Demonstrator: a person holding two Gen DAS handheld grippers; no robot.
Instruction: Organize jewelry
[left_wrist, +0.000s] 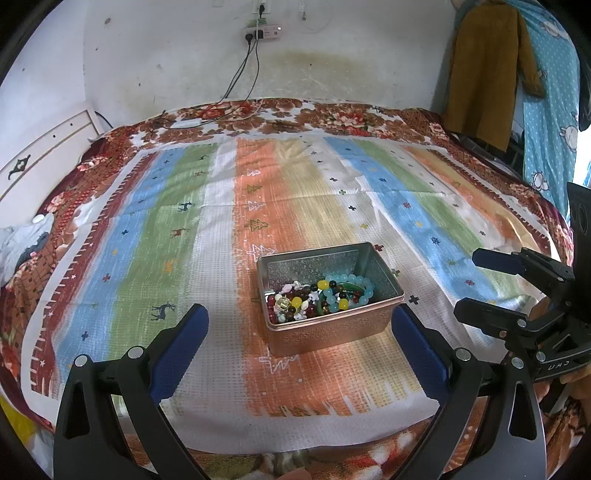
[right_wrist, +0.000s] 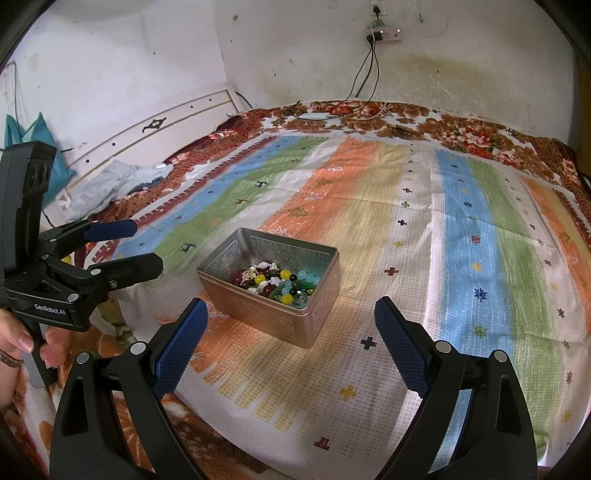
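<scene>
Striped cloth (left_wrist: 177, 236) spread flat over the bed, likely as a clean, bright working surface. Copper-toned tin (left_wrist: 332, 325) near the front middle of the cloth, lid off, within easy reach of both tools. Bead bracelets (left_wrist: 321, 297) heaped together inside the tin, tangled, probably waiting to be sorted. Left tongs (left_wrist: 299, 325) released, spread wide, hovering just short of the tin, holding nothing. Right tongs (right_wrist: 291, 321) likewise released and empty, off to the tin's right, seemingly ready.

Open tin (right_wrist: 295, 325), beaded bracelets (right_wrist: 277, 282) inside
</scene>
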